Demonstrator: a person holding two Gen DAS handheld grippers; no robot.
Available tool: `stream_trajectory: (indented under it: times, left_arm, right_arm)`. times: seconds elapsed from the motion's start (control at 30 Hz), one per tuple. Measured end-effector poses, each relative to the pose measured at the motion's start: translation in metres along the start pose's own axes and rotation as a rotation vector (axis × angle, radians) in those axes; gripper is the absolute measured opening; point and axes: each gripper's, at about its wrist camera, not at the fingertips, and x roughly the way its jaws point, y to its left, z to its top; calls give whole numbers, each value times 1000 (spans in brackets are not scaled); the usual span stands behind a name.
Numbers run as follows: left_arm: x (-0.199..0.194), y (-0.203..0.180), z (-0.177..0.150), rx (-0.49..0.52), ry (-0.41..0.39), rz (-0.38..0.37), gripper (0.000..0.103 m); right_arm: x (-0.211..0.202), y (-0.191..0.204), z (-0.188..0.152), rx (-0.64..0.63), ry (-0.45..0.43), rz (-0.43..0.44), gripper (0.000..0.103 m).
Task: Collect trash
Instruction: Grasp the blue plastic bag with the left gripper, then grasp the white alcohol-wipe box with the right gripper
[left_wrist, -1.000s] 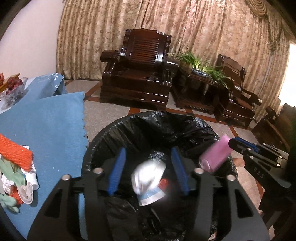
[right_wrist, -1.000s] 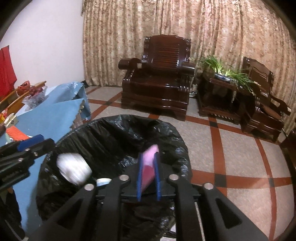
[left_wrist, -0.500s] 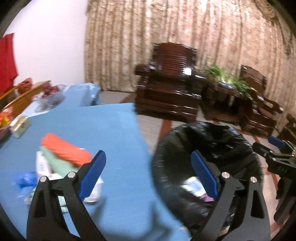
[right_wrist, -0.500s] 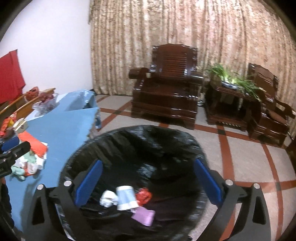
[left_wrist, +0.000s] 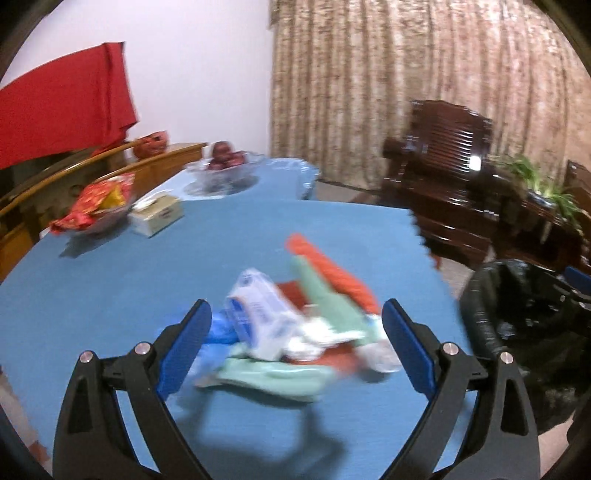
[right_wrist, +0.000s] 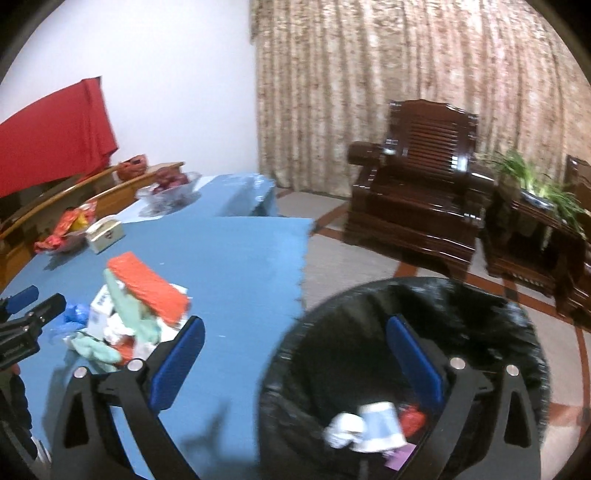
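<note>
The left tongs (left_wrist: 295, 347) are spread wide and empty above the blue-covered desk (left_wrist: 110, 280), with the pile of trash (left_wrist: 295, 325) lying on the desk between and just beyond the blue pads. Motion blur smears the pile: an orange foam net sleeve (left_wrist: 328, 266), a pale green one (left_wrist: 321, 299) and a white wrapper with blue print (left_wrist: 258, 310) can be picked out, but the scraps beneath them cannot be told apart. The black-lined trash bin (left_wrist: 517, 325) stands beside the desk's right edge, partly cut off by the frame.

The right tongs (right_wrist: 295, 362) are also spread and hold nothing, one pad over the desk edge, the other over the bin (right_wrist: 480, 306). Inside lie a paper cup (right_wrist: 380, 424), a crumpled white piece (right_wrist: 343, 428), something red (right_wrist: 412, 421) and a purple scrap (right_wrist: 400, 456), all blurred. Further back on the desk sit a tissue box (right_wrist: 105, 234) and a glass bowl of fruit (right_wrist: 168, 190).
</note>
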Motion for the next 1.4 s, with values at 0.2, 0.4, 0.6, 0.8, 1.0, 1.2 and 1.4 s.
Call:
stream_trajectory:
  times: [0.2,0.4,0.6,0.8,1.0,1.2,1.4]
  left_arm:
    - [15,45,-2,-29,21,76,90]
    - [40,70,-6,-49,70,104,83]
    - [69,82,-15,-60,122,89,80]
    - [95,86,-21,-65,174,62,77]
    - [112,91,-25,-92,213,20,57]
    - [107,91,-26,-90,193,-9,39]
    - [94,96,-22,-101,154,-9,35]
  right_arm:
    - [26,41,1,-33,22,63,97]
    - [53,71,2,-55,52,104,91]
    - [71,94,-1,-78,71,121,88]
    - [79,110,-3,-110,81,135,87]
    - [83,119,-3,-127,87,144,87]
    - [82,128,-3,-141,86,163,86]
    - [77,144,-2,-157,75,206,82]
